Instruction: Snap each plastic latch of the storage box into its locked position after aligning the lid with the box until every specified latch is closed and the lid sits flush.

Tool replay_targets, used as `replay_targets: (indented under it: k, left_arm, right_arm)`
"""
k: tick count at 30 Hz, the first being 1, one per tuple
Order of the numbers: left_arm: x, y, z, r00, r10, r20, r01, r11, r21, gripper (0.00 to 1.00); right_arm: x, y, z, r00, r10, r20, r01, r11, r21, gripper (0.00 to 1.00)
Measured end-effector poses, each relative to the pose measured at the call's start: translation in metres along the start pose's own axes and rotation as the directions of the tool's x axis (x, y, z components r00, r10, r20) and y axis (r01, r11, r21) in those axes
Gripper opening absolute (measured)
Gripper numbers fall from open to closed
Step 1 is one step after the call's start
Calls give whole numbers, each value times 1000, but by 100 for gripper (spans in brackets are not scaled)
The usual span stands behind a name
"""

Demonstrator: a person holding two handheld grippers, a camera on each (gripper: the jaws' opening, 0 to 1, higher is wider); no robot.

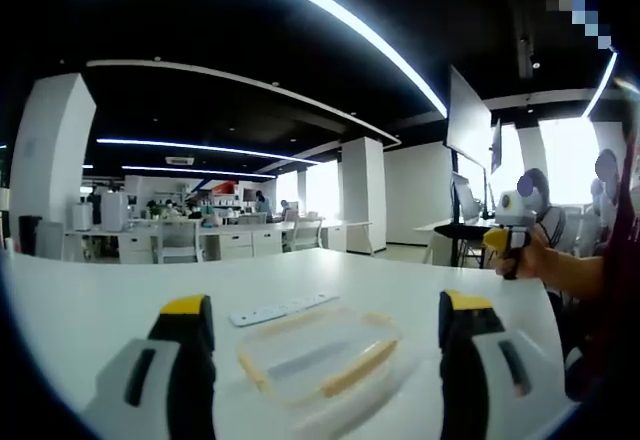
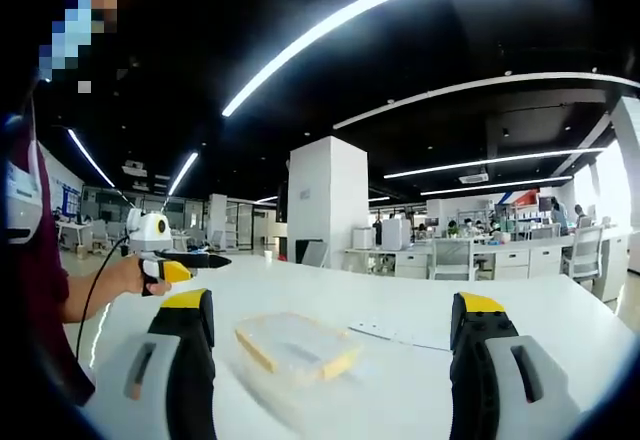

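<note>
A clear, shallow rectangular plastic storage box with pale yellow latches (image 1: 320, 358) lies on the round white table (image 1: 90, 300), between and just beyond the jaws of the left gripper (image 1: 326, 360), whose yellow-tipped jaws stand wide and hold nothing. In the right gripper view the same box (image 2: 295, 348) sits at about twelve o'clock from the right gripper (image 2: 333, 365), also spread wide and empty. In the left gripper view a flat white strip (image 1: 283, 309) lies just behind the box at eleven o'clock. None of the latches looks engaged yet; the sound approach is probably to steady the lid with one gripper, check that it sits square, then press each latch down at its middle. The table offers bare room all round the box, its rim well apart, and the other gripper, in a hand (image 1: 530, 252), hangs at two o'clock.
</note>
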State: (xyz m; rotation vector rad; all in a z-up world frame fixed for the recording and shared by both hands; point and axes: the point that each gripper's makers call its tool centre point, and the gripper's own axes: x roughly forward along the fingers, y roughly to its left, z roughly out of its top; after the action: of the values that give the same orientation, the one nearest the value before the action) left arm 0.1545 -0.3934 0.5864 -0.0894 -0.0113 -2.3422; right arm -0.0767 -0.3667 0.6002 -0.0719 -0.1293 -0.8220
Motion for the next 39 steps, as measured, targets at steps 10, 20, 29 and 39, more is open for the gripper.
replay_targets:
  k: [10, 20, 29, 39]
  left_arm:
    - [-10, -5, 1, 1000, 8, 7, -8, 1000, 8, 94]
    - [-22, -11, 5, 1000, 8, 23, -8, 1000, 15, 94]
    - [-32, -13, 5, 999, 17, 32, -18, 1000, 11, 94]
    - [-40, -18, 7, 999, 6, 38, -7, 1000, 14, 95]
  right_arm:
    - [-4, 6, 3, 1000, -8, 10, 9, 1000, -20, 100]
    - [-19, 7, 12, 999, -33, 37, 34, 999, -17, 100]
    - [-29, 15, 7, 999, -39, 31, 40, 999, -16, 100]
    - [-43, 16, 5, 998, -63, 24, 64, 998, -12, 100]
